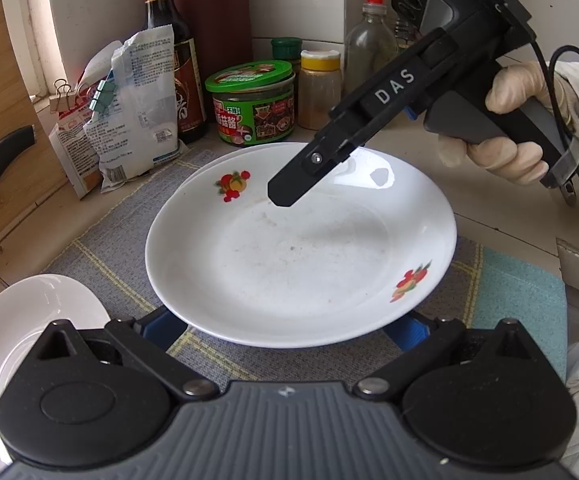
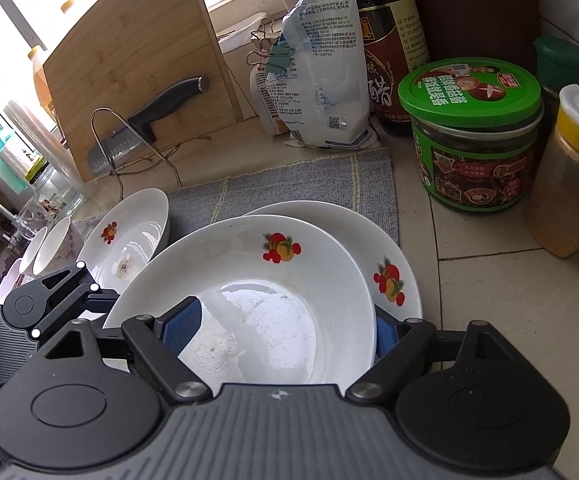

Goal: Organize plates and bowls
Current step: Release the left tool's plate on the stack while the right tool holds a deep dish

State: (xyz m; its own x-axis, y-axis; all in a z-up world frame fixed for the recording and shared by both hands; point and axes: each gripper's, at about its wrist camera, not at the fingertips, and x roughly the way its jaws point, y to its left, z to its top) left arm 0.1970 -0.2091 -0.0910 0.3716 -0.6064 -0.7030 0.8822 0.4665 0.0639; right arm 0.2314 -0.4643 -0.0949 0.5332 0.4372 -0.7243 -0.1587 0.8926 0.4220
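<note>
A white plate with fruit prints (image 1: 297,256) (image 2: 257,304) lies on a second, matching plate whose rim (image 1: 199,174) (image 2: 389,256) shows behind it. A gloved hand brings my right gripper (image 1: 293,192) (image 2: 285,312) in from the upper right. It is shut on the top plate's far rim, with one pad (image 2: 181,328) over the inside and the other (image 2: 385,336) behind the rim. My left gripper (image 1: 283,330) (image 2: 89,300) stands open and wide at the near rim, which hides its fingertips. A third plate (image 1: 29,320) (image 2: 129,236) sits to the left.
The plates rest on a grey mat (image 1: 121,240) (image 2: 289,184). Behind it stand a green-lidded jar (image 1: 249,104) (image 2: 469,136), a yellow-capped shaker (image 1: 319,88), a dark bottle (image 1: 173,60) and clipped bags (image 1: 129,112). A cutting board with a knife (image 2: 137,80) leans at left. Small bowls (image 2: 49,248) stand beyond the third plate.
</note>
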